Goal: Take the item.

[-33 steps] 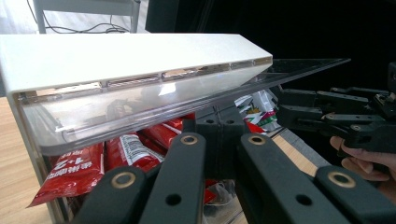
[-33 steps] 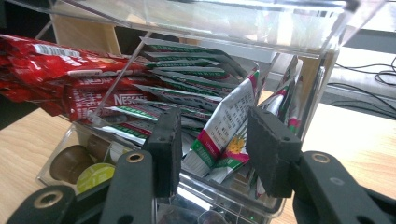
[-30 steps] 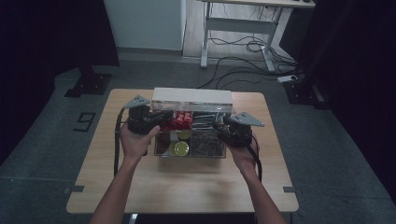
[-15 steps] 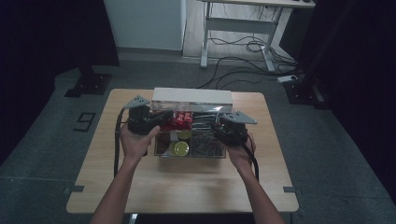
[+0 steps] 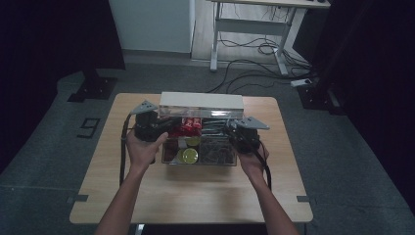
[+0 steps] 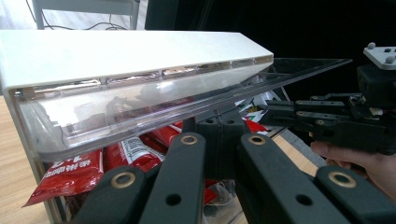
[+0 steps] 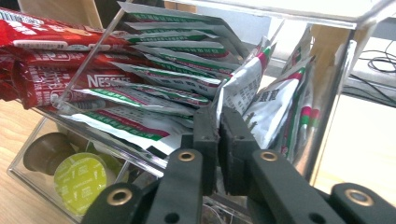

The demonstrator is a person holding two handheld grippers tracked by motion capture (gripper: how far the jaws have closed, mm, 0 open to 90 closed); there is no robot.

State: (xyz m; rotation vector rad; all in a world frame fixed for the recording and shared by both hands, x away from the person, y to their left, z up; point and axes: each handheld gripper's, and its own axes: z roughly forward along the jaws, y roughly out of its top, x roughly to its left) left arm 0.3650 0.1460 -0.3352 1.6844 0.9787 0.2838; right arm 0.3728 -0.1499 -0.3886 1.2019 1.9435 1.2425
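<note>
Right gripper view: right gripper (image 7: 218, 128) jaws just closing, pinch a white sachet (image 7: 243, 88) in the box (image 7: 327, 107). Left gripper (image 6: 219, 140) clenched, steadies the lid (image 6: 140, 79). Pull straight out, slowly.

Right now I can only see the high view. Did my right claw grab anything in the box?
Observer: It has just been closing. In the right gripper view the right claw looks pinched on the edge of a white-and-green sachet.
Operator: What about my left claw?
Observer: The left claw is shut with nothing in it. Its tips sit just under the raised clear lid.
Operator: And the red things?
Observer: They are red stick packets, and one has Nescafe lettering on it.
</note>
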